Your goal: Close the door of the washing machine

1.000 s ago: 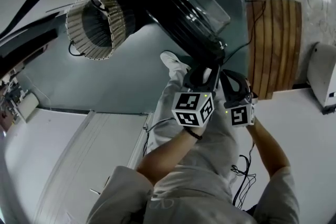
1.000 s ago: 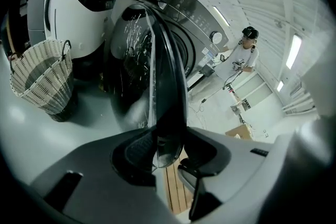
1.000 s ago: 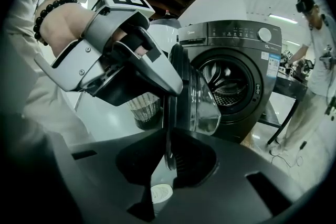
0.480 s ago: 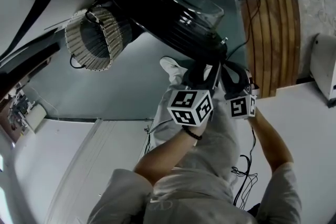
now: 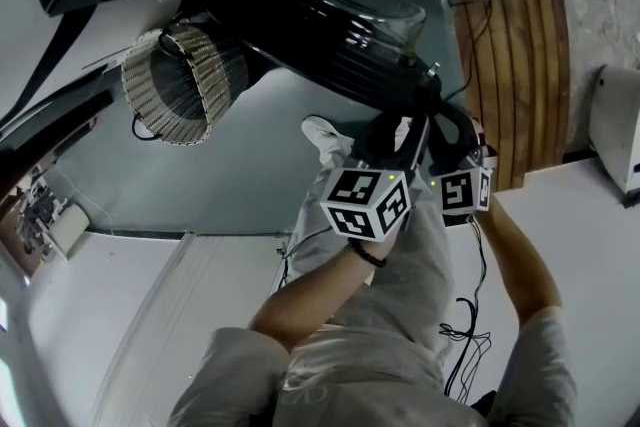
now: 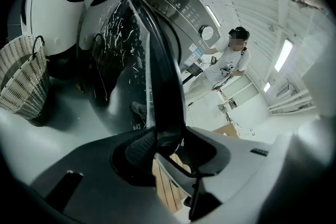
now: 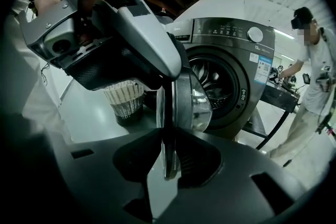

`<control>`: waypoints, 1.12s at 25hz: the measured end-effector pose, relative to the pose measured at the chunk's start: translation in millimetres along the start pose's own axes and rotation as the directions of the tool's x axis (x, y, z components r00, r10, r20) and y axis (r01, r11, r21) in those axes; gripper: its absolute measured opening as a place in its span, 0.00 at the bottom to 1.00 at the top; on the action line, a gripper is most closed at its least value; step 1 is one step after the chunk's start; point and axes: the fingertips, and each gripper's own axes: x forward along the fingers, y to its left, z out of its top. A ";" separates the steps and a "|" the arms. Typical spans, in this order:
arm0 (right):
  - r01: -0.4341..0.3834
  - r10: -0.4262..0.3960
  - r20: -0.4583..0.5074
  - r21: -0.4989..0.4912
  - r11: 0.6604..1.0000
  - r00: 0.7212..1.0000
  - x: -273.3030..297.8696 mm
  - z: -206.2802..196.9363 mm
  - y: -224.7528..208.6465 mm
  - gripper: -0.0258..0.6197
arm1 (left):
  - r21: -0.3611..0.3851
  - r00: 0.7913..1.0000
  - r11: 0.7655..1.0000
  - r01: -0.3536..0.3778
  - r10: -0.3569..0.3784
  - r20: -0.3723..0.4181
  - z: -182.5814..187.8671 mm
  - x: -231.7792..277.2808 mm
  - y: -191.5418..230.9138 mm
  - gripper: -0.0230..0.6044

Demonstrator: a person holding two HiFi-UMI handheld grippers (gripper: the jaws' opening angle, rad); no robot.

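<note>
DOOR: dark round glass-fronted door (image 5: 365, 15) ajar, upper centre of head view, rim upright through both jaws | LEFT: left gripper (image 6: 165, 147) apparently pinching rim | RIGHT: right gripper (image 7: 169, 157) jaws just opening, spread loosely around rim | TARGET: grey steel washing machine (image 7: 231, 39) drum right of rim; hands equally near

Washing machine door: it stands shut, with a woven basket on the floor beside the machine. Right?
No: the door stands open, clear of the drum, as the right gripper view shows. The basket is on the floor beside the machine.
</note>
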 end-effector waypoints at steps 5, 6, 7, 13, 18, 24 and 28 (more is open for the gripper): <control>0.017 -0.016 0.008 -0.018 1.000 1.000 2.9 2.0 -22.3 0.18 | -0.006 0.999 0.999 0.032 -0.032 0.011 10.1 13.7 -8.0 0.29; 0.015 -0.015 0.010 -0.021 1.000 1.000 3.6 2.0 -25.6 0.18 | -0.004 0.999 0.999 0.043 -0.043 0.011 11.8 15.8 -9.1 0.29; 0.014 -0.013 0.012 -0.022 1.000 1.000 4.3 1.7 -28.7 0.18 | 0.001 0.998 0.998 0.060 -0.060 0.007 13.4 17.7 -10.2 0.29; -0.011 0.012 0.017 -0.037 0.999 1.000 8.3 3.5 -52.3 0.18 | 0.030 0.971 0.971 0.238 -0.236 -0.044 22.6 25.0 -21.7 0.21; -0.049 0.050 0.012 -0.060 0.997 0.999 11.4 3.8 -70.2 0.18 | 0.144 0.929 0.918 0.370 -0.370 -0.025 42.8 25.1 -41.3 0.04; -0.089 0.090 0.006 -0.072 0.993 0.996 14.0 5.4 -85.9 0.18 | 0.417 0.902 0.813 0.407 -0.428 -0.047 58.7 29.3 -63.5 0.04; -0.114 0.116 0.014 -0.098 0.989 0.993 18.0 7.5 -98.1 0.18 | 0.478 0.899 0.778 0.409 -0.434 -0.063 62.6 38.8 -65.6 0.04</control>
